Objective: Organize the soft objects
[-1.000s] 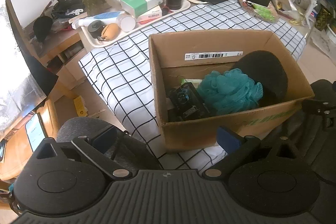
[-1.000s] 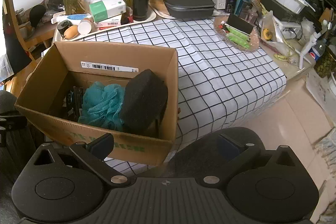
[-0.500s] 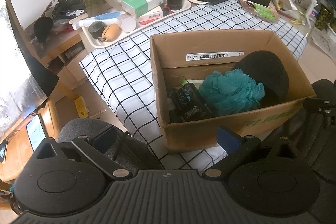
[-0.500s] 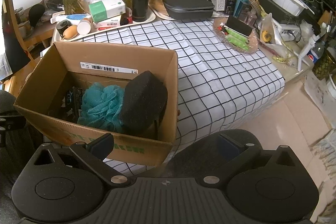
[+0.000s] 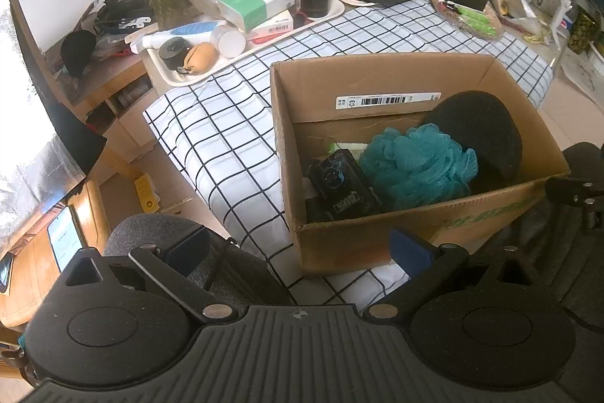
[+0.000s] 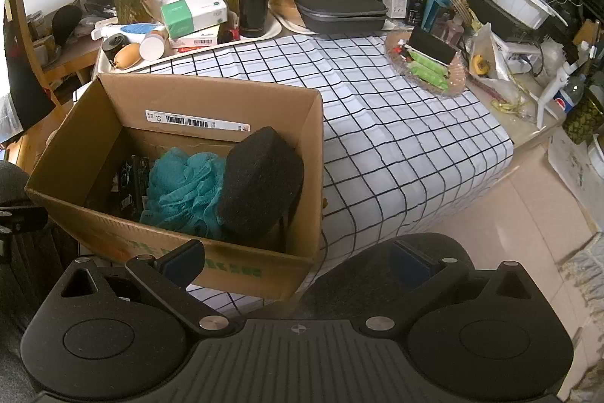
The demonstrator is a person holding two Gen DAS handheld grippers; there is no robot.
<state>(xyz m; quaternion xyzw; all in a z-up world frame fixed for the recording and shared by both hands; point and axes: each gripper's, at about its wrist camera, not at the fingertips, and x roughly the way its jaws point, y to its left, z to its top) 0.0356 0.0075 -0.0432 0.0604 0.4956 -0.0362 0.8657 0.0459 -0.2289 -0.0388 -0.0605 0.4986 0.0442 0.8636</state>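
Currently: cardboard box (image 5: 377, 233) holding teal bath pouf (image 6: 185, 187) and black sponge (image 6: 260, 184), sitting just beyond both released, empty tools—left tool (image 5: 298, 248), right tool (image 6: 298, 259); sponge lying nearer the right.

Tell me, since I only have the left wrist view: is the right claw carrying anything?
Observer: No. The right claw is open and holds nothing.
Operator: Where is it relative to the box?
Observer: It is just in front of the cardboard box, by its near right corner, outside it.
Operator: Any loose soft things on the cloth to the right of the box?
Observer: None that I can see. The checked cloth is bare from the box to the glass dish of green packets.
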